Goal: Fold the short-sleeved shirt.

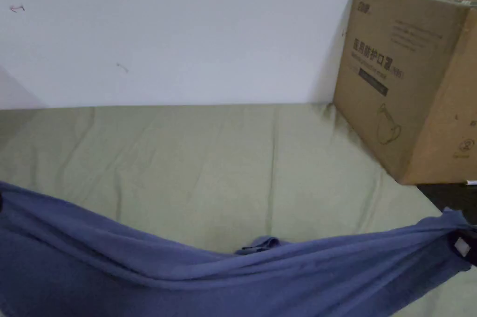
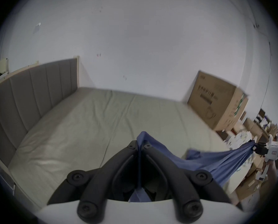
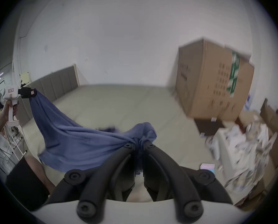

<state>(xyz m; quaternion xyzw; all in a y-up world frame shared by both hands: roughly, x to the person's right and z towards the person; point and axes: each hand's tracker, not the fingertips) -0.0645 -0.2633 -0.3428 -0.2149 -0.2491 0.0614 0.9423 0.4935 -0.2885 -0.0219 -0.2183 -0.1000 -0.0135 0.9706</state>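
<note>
A blue short-sleeved shirt [image 1: 186,276] hangs stretched above the bed, sagging in the middle. In the left gripper view my left gripper [image 2: 140,145] is shut on one end of the shirt [image 2: 216,161], the cloth running down between its black jaws. My right gripper [image 3: 139,144] is shut on a bunched end of the shirt [image 3: 80,140]. In the head view the right gripper [image 1: 463,245] shows at the right edge, pinching the cloth. Each gripper view also catches the other gripper farther off, held in a hand: the right gripper [image 2: 256,147] and the left gripper [image 3: 32,92].
The bed has a pale green sheet [image 1: 209,164] and a grey padded headboard [image 2: 29,88] at its left end. A large cardboard box [image 1: 410,80] stands at the bed's far right corner against the white wall. More boxes and clutter [image 3: 248,146] lie beyond the bed's right side.
</note>
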